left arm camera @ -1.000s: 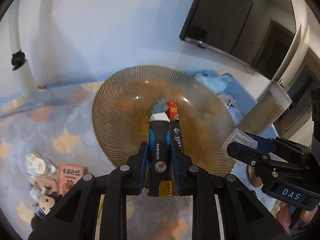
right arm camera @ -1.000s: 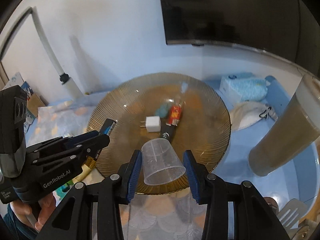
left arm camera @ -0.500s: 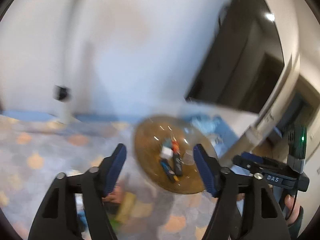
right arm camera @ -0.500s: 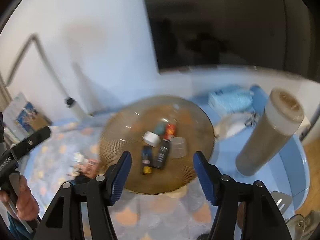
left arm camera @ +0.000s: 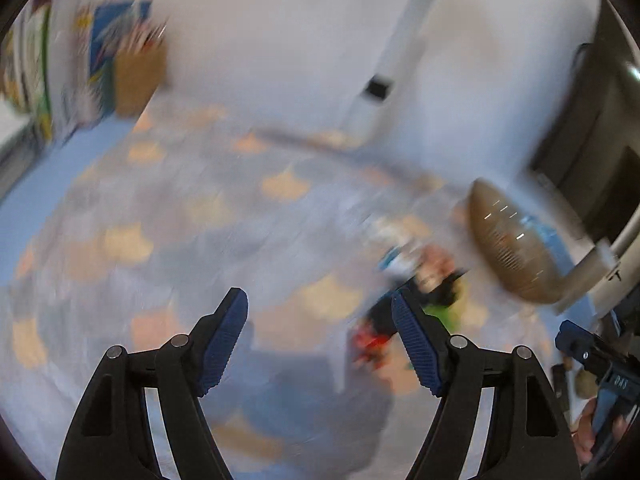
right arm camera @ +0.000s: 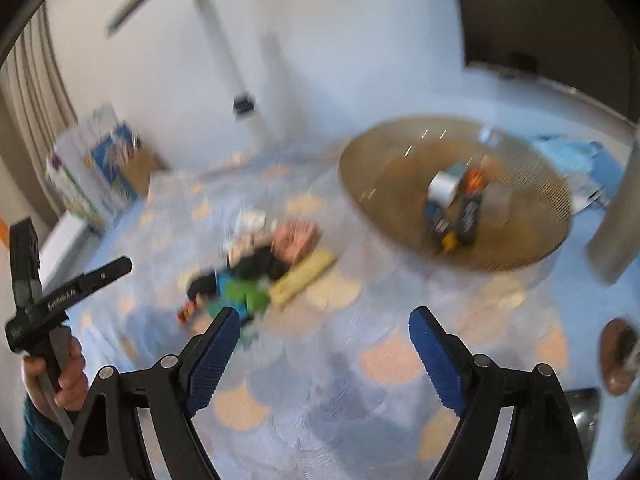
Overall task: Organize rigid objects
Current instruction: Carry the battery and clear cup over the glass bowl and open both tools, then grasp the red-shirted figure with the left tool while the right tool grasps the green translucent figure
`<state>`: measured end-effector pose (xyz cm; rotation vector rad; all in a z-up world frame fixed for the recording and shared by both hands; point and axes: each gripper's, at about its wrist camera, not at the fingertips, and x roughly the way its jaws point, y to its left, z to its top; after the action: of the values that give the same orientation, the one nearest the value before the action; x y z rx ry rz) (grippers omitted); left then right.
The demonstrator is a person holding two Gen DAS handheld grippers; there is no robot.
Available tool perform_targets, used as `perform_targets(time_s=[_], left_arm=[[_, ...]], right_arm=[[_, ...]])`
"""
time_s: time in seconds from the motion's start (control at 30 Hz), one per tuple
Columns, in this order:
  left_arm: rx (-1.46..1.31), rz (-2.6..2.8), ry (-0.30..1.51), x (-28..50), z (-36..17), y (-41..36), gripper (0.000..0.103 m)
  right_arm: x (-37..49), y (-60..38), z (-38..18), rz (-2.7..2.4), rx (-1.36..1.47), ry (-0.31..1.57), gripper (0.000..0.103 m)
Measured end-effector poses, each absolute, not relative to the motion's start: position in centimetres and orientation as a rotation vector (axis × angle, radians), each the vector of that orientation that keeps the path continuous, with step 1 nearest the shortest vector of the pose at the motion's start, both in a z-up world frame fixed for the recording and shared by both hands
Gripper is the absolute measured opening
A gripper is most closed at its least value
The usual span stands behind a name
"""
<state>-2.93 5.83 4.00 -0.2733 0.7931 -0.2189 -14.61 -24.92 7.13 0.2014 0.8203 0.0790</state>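
Both views are motion-blurred. A ribbed amber glass plate [right arm camera: 520, 248] sits at the right; it also shows in the left wrist view [left arm camera: 508, 248]. It holds a white plug [right arm camera: 442, 188], a clear cup [right arm camera: 498, 204], a blue-black trimmer [right arm camera: 438, 220] and other small items. A heap of loose small objects [right arm camera: 260, 272] lies on the patterned cloth to the plate's left; it shows in the left wrist view too [left arm camera: 416, 280]. My left gripper [left arm camera: 320, 336] is open and empty above the cloth. My right gripper [right arm camera: 324, 348] is open and empty, back from the plate.
A tall grey cylinder [right arm camera: 616, 216] stands right of the plate. A blue tissue pack [right arm camera: 576, 156] lies behind it. Boxes and books [right arm camera: 96, 172] lean on the wall at far left. A white pole [right arm camera: 224, 52] rises at the back. A dark screen hangs at upper right.
Both grippers let go of the trimmer and the cup, which now lie on the plate, opened, and pulled back. The left one swung left, toward the heap of small objects.
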Motion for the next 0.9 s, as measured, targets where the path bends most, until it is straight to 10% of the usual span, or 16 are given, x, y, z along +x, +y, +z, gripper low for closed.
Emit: perform_targets(time_s=[0.7, 0.9], left_arm=[[-0.177, -0.450, 0.834, -2.6, 3.3, 2.7, 0.071], [-0.085, -0.537, 0.907, -0.2, 2.4, -0.2, 0.057]], right_arm=[[-13.0, -18.7, 3.8, 0.224, 0.149, 0.858, 0.084], [-11.2, -14.7, 1.8, 0.234, 0.018, 0.923, 0.059]])
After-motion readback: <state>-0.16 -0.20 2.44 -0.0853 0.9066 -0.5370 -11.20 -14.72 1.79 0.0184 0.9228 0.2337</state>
